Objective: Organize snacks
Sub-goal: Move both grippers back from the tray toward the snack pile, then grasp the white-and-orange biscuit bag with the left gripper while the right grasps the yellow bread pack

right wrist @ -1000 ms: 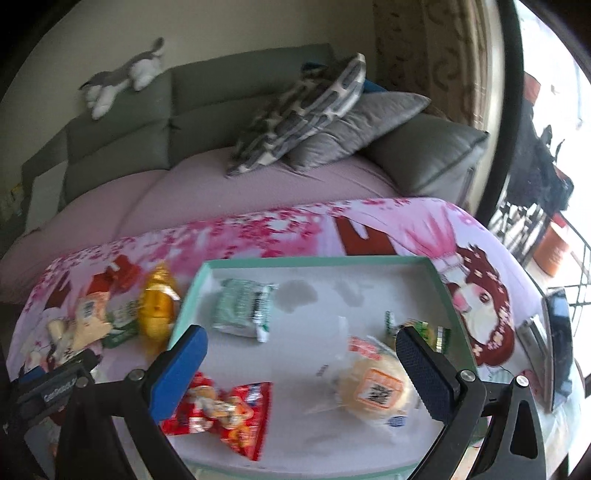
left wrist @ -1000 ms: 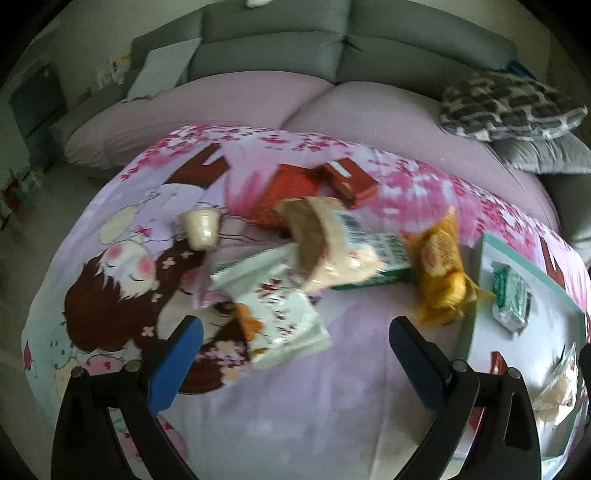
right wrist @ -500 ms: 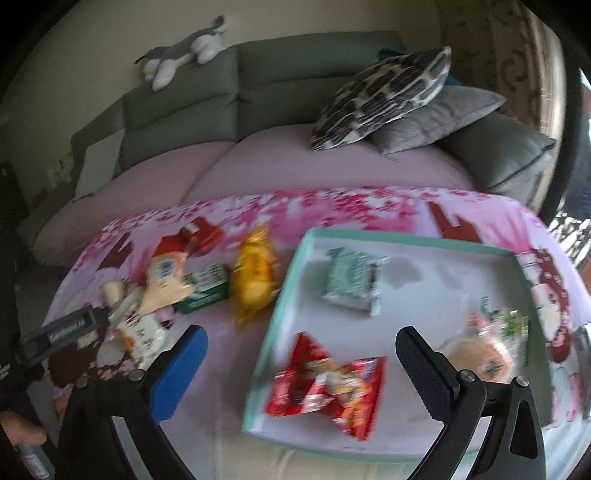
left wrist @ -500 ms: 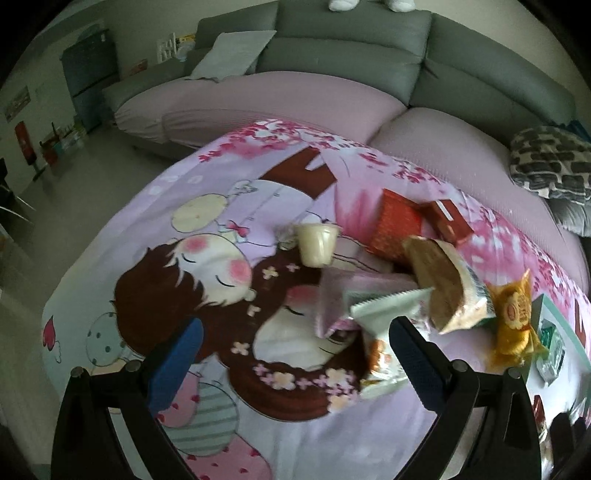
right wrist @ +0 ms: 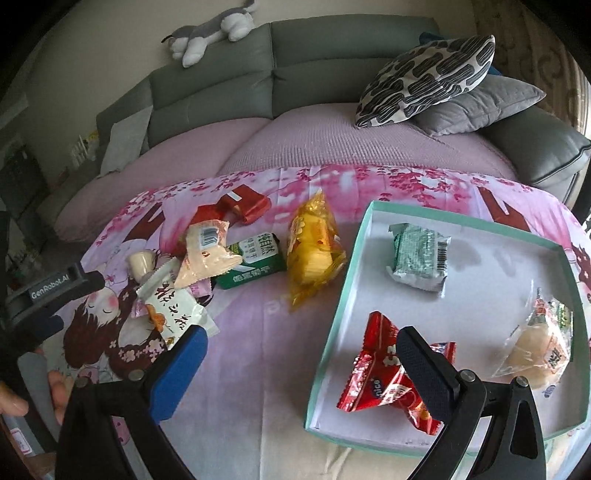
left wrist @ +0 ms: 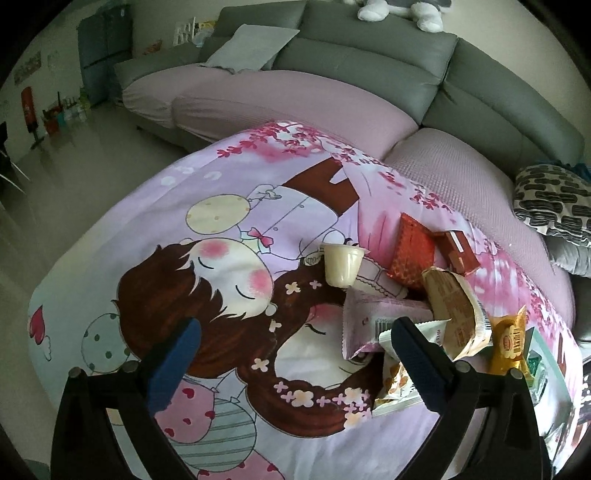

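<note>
Loose snacks lie on the cartoon-print cloth: a white packet [right wrist: 173, 308], a beige packet [right wrist: 205, 258], a green box [right wrist: 255, 264], a yellow bag [right wrist: 314, 247], a red box [right wrist: 245, 205] and a pudding cup [left wrist: 341, 264]. The teal-rimmed tray [right wrist: 345, 295] holds a green packet [right wrist: 419, 260], a red packet [right wrist: 384, 373] and a clear-wrapped bun [right wrist: 537, 347]. My left gripper [left wrist: 295, 354] is open over the cloth, left of the snack pile. My right gripper [right wrist: 301, 363] is open and empty, hovering over the tray's left rim.
A grey sofa with pink covers [right wrist: 332, 140] curves behind the table, with patterned and grey cushions [right wrist: 432, 77] at the right and a plush toy [right wrist: 210, 33] on its back. A person's fingers [right wrist: 55, 391] show at the lower left. Bare floor [left wrist: 74, 166] lies to the left.
The left gripper has swung left, so the snack pile now sits at its right finger. The right gripper has swung left from over the tray to its left rim. Both stay open.
</note>
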The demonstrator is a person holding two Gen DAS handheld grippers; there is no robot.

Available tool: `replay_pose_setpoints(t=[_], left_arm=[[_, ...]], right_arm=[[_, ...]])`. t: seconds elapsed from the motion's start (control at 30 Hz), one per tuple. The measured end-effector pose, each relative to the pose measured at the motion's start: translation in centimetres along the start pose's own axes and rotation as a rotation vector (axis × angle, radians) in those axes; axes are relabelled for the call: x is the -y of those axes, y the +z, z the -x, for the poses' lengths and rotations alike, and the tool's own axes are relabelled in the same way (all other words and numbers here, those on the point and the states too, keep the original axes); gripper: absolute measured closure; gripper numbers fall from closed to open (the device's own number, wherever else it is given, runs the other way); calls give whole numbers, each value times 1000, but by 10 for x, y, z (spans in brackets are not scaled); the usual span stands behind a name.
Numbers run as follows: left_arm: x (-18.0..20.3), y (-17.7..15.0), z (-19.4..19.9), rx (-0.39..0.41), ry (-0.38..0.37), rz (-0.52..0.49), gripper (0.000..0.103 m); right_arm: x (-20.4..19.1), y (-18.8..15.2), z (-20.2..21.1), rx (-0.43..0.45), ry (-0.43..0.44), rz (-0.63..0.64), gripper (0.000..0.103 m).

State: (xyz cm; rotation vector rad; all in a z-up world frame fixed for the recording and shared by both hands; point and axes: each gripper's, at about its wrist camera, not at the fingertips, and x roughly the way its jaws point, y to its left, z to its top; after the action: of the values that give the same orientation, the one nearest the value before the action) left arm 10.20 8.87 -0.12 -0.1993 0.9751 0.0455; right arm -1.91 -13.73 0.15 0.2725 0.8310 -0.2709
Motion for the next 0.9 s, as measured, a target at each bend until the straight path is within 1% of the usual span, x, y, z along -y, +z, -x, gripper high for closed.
replay_pose_setpoints(t=[0.2, 0.37, 0.47, 0.6, 0.67, 0.7, 0.77, 0.8, 0.9], left_arm=[[2, 3, -9, -26, -33, -4, 0], [6, 5, -22, -65, -65, -16, 0], [7, 2, -28, -84, -92, -8, 0], [14, -2, -33, -107, -128, -22, 0], [19, -3, -36, -129, -167, -44, 0], [24, -4, -37, -141, -183, -70, 0], [30, -5, -37, -152, -179, -105, 0], [33, -5, -37, -157, -176, -120, 0], [37, -5, -39, -179, -193, -125, 0]], right_arm=[[-4, 1, -6, -7, 5, 9, 0], [2, 8, -10, -10, 10, -35, 0], [4, 14, -12, 3, -18, -30, 1], [6, 25, -16, 6, -50, -19, 10], [4, 32, -19, 7, -60, 2, 14], [3, 37, -23, 5, -69, 20, 14], [1, 45, -31, -19, -74, 49, 16], [0, 48, -34, -27, -74, 62, 20], [-5, 58, -42, -37, -83, 118, 24]])
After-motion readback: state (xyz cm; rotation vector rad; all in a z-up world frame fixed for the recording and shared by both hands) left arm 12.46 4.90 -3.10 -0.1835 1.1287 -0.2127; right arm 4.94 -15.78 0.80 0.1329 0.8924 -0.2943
